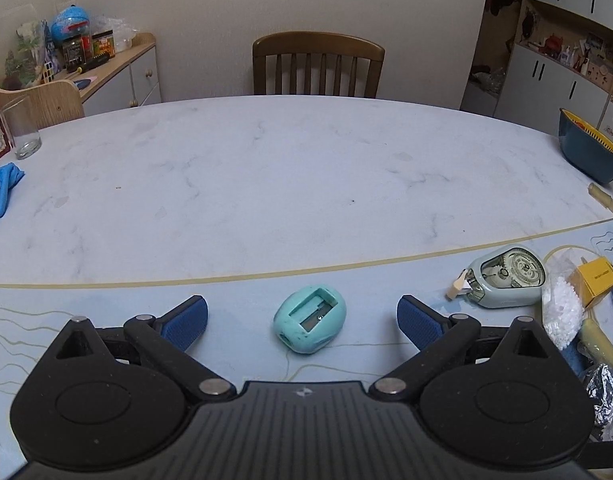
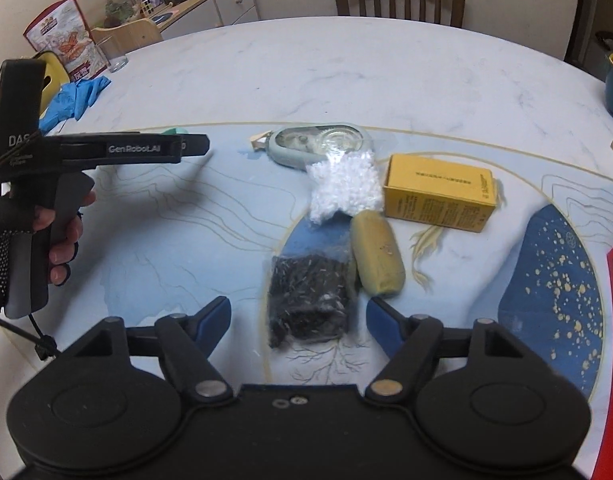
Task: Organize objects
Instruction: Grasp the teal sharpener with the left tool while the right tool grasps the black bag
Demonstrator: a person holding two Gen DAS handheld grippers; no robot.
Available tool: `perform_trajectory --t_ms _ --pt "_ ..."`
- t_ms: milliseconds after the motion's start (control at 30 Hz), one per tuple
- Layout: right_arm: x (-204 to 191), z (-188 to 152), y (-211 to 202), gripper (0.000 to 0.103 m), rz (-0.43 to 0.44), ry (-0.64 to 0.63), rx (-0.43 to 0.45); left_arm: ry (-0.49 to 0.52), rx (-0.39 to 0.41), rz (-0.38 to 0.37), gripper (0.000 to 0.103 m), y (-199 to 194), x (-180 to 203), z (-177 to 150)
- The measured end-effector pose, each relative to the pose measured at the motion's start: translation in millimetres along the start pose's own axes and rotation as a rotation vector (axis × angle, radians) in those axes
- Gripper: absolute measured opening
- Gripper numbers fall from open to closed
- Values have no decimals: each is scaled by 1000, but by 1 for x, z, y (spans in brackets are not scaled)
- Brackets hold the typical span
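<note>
Sharpener [image 1: 309, 323], teal, on mat between wide-apart left gripper [image 1: 302, 317] pads; light, rigid, probably slick (best pinched across flanks). Bag [image 2: 308, 300], dark, soft, between unclosed right gripper [image 2: 298, 322] pads.

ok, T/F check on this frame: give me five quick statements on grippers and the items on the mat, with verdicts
1. The left gripper stands open with the teal pencil sharpener between its fingers, untouched. True.
2. The right gripper is clamped on the yellow box. False: its fingers straddle the bag of dark bits without pressing it; the box lies farther off, to the right.
3. The bag of white beads partly overlaps the correction tape dispenser. True.
4. The sharpener lies with its blade slot facing down. False: the slot and blade face up.
5. A drinking glass stands near the table's far left edge. True.
</note>
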State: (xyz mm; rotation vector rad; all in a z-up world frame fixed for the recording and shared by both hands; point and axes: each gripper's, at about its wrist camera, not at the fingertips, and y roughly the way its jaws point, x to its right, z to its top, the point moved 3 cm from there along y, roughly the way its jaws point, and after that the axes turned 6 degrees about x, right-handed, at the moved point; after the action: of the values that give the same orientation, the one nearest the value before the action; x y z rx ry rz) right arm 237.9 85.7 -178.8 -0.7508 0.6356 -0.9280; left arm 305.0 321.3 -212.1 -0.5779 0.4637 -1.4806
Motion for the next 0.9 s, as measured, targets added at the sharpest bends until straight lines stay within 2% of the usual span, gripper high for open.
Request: perform_trajectory --t_ms 133,267,400,433,500,600,900 --pt "-1 2 1 67 -12 -2 5 16 14 -1 93 0 1 -1" --pt "-2 3 1 57 -33 -6 6 39 25 -6 72 -2 4 1" --pt "-3 3 0 47 -49 -4 6 83 23 -5 58 -3 10 0" --pt "-3 2 0 46 -52 -1 6 89 22 -1 57 -3 11 0" --pt "-4 2 0 42 -62 -7 11 97 20 -1 45 -3 12 1" --pt "-5 2 0 39 -67 -2 18 103 14 -7 36 -4 13 1" --pt "-8 0 -7 29 -59 -6 38 59 2 -10 35 -14 12 -4"
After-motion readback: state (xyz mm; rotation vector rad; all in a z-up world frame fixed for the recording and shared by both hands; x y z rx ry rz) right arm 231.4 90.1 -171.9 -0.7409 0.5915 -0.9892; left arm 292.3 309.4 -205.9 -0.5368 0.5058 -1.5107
